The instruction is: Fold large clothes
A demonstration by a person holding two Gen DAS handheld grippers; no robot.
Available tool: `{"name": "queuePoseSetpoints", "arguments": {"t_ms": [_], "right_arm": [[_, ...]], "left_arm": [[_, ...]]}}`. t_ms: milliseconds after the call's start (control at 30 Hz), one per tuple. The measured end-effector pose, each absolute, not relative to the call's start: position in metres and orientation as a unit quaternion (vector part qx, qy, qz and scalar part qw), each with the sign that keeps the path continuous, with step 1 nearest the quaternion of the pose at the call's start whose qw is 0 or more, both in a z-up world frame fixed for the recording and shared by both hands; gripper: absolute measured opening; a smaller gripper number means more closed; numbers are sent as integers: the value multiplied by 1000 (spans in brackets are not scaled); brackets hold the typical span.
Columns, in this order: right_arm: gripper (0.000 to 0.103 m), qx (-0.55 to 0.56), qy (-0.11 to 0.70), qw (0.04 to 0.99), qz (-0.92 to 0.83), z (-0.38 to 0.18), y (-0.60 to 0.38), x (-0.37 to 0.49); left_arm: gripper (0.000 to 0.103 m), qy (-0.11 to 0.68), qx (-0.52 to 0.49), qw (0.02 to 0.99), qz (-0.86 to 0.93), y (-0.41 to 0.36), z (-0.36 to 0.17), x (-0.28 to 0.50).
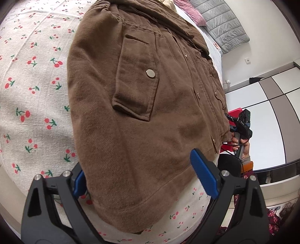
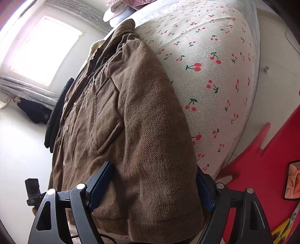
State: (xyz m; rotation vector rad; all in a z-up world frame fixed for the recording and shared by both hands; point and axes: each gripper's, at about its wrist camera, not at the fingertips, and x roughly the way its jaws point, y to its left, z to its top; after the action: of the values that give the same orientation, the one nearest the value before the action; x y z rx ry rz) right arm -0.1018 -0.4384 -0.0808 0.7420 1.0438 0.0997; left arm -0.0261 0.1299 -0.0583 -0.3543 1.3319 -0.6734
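A brown jacket (image 1: 135, 105) with a flap pocket and metal snaps lies on a bed with a cherry-print sheet (image 1: 33, 90). My left gripper (image 1: 144, 180) is open, its blue pads on either side of the jacket's bottom hem corner. In the right wrist view the same jacket (image 2: 135, 131) fills the middle. My right gripper (image 2: 151, 184) is open, its jaws wide around the other hem corner. The right gripper also shows in the left wrist view (image 1: 241, 129) past the jacket's far edge.
A grey quilted pad (image 1: 223, 24) and a pink pillow (image 1: 189, 13) lie at the bed's head. Wardrobe doors (image 1: 266, 112) stand to the right. A red object (image 2: 271, 169) stands beside the bed. Dark clothes (image 2: 56, 112) hang off the far edge.
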Motion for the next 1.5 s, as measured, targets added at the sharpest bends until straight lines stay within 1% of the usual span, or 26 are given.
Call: {"name": "queuePoseSetpoints", "arguments": {"t_ms": [100,133,167,200,233,267,300,333,367,400,433,467,500,567,600,633,667,867,1033,1167,1333,1500], "right_arm": [[81,348,471,810,36,-81,-435,-107],[79,346,467,813,32,-81,-433,-109],[76,343,465,816,30,-80,-431,-112],[71,340,462,818,28,-79,-428,-114],[66,338,460,821,26,-77,-426,-115],[62,333,459,823,25,-75,-424,-117],[55,330,457,826,24,-72,-423,-119],[46,328,455,828,22,-69,-422,-121],[41,326,454,829,20,-66,-421,-123],[25,325,450,832,22,-62,-423,-126],[19,326,444,834,31,-58,-421,-128],[17,321,438,839,35,-53,-421,-130],[15,317,434,842,40,-49,-419,-132],[14,312,425,849,46,-39,-414,-133],[13,308,419,853,47,-33,-412,-134],[13,306,410,858,52,-26,-409,-134],[13,306,400,862,59,-17,-407,-133],[12,296,335,890,91,45,-399,-111],[12,282,297,907,98,92,-400,-70],[12,272,271,919,90,118,-407,-31],[12,291,245,923,65,136,-430,33],[12,316,247,915,36,135,-456,106]], "left_arm": [[92,603,-179,713,-309,129,-61,-21],[91,603,-178,713,-310,128,-61,-21],[87,602,-175,714,-312,127,-60,-22],[84,602,-169,714,-313,125,-60,-23],[80,603,-163,715,-312,124,-59,-24],[75,605,-160,716,-311,122,-59,-24],[72,606,-158,715,-311,121,-59,-25],[67,608,-159,714,-309,121,-59,-24],[61,611,-161,713,-306,120,-59,-24],[57,613,-162,711,-305,118,-60,-22],[49,616,-164,708,-305,114,-60,-22],[44,617,-163,706,-305,112,-60,-22],[43,618,-158,708,-305,109,-59,-22],[29,615,-146,715,-298,104,-54,-22],[26,612,-146,718,-296,103,-51,-22],[16,606,-151,723,-295,104,-47,-22],[14,598,-161,726,-298,105,-41,-21],[12,529,-202,756,-328,107,12,-9],[12,476,-210,783,-340,107,55,19],[12,437,-214,806,-336,111,82,51],[12,403,-253,822,-313,130,100,112],[12,406,-283,828,-263,141,89,197]]}}
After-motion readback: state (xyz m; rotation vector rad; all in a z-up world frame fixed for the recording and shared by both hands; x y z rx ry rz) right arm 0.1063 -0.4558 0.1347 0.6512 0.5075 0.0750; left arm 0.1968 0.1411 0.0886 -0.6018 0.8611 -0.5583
